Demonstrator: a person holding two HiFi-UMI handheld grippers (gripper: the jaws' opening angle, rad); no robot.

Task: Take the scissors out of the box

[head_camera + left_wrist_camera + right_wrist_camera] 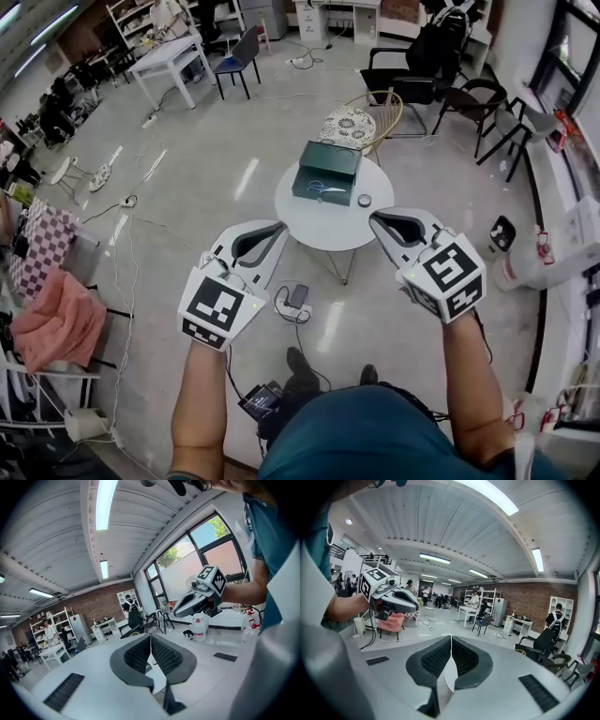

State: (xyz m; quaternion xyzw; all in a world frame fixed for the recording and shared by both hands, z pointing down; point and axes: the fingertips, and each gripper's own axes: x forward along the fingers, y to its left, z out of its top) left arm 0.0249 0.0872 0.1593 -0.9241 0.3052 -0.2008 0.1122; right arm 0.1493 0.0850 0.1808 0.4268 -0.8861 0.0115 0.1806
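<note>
The left gripper (277,226) and right gripper (376,218) were seen closed, empty; scissors (324,188) were seen in the box (305,176) at the desk's (328,232) far edge.

Quick tally from what I can see: two claws, so one left claw (277,227) and one right claw (375,218). One round white surface (323,227). One dark green box (312,197), one matching green lid (330,157), one pair of scissors (324,187), and one small dark round thing (364,200). For chairs, there's one gold-framed chair (349,125) with a patterned cushion, one blue chair (236,62), and three dark chairs (405,84) as far as I can tell. Also one white table (173,56) and one pink cloth (61,319).
</note>
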